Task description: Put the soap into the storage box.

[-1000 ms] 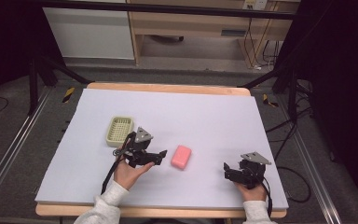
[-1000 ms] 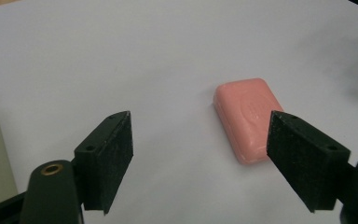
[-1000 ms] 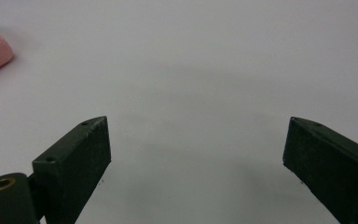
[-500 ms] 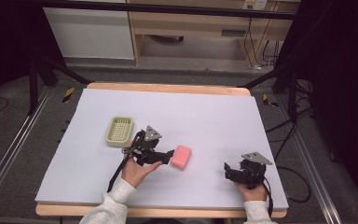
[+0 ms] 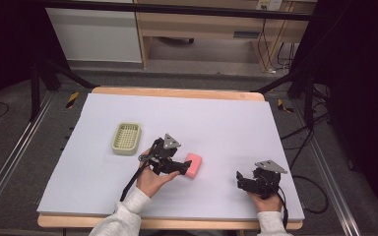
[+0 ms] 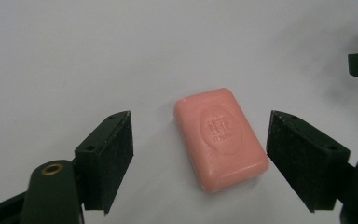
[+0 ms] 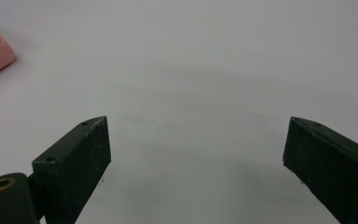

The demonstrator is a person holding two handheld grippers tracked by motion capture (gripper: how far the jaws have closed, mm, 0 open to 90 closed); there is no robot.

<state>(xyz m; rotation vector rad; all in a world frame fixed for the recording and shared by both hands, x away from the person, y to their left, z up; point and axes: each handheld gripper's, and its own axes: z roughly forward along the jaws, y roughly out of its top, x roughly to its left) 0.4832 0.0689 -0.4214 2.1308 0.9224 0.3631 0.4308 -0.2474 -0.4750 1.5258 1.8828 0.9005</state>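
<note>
I centre my left gripper (image 6: pixel 200 154), jaws apart, squarely over the soap (image 6: pixel 220 137) before closing; right gripper (image 7: pixel 196 158) waits open.

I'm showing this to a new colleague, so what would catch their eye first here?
The pink soap bar on the white table, lying between the open fingers of the left gripper. To its left sits a pale green soap dish, and the right gripper rests open near the table's front right.

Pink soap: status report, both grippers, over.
Left gripper open, jaws either side of the pink soap, not closed on it. Right gripper open, apart from it. Soap flat on the table; nothing in the way.
</note>
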